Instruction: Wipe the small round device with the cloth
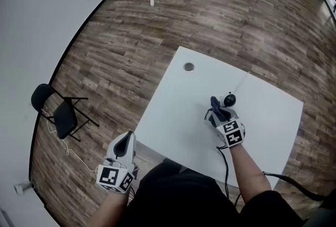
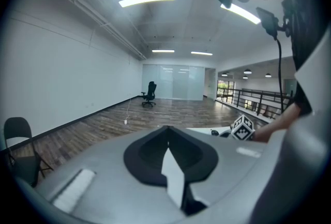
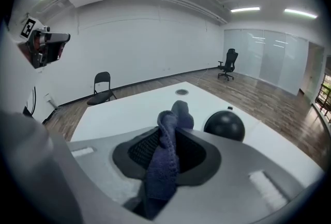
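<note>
Left gripper: fingers together, nothing between them, off the desk edge.
Right gripper: fingers clamped on dark blue cloth.
Round device: black, just right of those fingers.

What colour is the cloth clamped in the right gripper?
Dark navy blue; the cloth shows best in the right gripper view.

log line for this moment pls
right gripper: shut on cloth | round device: on table, beside cloth | left gripper: shut, empty, off table

Overhead looking down, 2 low views, shared table
</note>
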Motion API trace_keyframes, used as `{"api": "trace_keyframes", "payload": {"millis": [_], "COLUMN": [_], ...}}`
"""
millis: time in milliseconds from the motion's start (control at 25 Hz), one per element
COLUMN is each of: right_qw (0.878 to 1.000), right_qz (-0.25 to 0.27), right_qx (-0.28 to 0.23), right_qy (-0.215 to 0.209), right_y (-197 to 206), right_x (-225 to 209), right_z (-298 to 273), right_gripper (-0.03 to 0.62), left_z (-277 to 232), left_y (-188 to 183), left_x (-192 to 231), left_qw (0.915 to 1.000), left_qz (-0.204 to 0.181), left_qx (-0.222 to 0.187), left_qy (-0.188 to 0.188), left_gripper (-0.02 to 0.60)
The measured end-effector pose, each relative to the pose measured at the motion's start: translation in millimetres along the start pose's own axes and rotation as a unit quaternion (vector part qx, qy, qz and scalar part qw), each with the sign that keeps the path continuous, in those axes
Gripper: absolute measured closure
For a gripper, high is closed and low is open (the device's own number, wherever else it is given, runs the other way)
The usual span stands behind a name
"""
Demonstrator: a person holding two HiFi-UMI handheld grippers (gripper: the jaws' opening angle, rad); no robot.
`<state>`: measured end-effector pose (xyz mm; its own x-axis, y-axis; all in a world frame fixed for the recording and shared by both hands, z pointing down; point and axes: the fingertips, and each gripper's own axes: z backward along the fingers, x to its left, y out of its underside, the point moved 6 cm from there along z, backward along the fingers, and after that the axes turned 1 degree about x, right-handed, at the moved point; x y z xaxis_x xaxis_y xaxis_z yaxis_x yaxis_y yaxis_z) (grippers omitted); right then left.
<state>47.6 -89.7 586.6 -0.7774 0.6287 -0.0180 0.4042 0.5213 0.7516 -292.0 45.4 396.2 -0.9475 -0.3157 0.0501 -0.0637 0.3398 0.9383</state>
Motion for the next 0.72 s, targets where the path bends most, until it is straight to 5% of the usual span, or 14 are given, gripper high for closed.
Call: {"api": "trace_keyframes", "payload": {"millis": [480,720], "right_qw": [0.989,0.982], "right_qz": [0.026,0.005], "right_qx": [-0.078,-0.049], "right_qy": [0.123,0.18], "right_y": [-38,-33], "right_x": [-54,-62], "right_z": [74,87], "right_gripper": [0.503,0.503], "left_z": [-32,-68], "left_y": [-4,10], "left_x": [-37,-44], "left_qw": [0.997,0.9879], "left_qz": [-0.034,-0.037], "left_qx": [-0.033,-0.017], "left_qy": [0.061,0.15], "left_gripper": [0.577,0.576]}}
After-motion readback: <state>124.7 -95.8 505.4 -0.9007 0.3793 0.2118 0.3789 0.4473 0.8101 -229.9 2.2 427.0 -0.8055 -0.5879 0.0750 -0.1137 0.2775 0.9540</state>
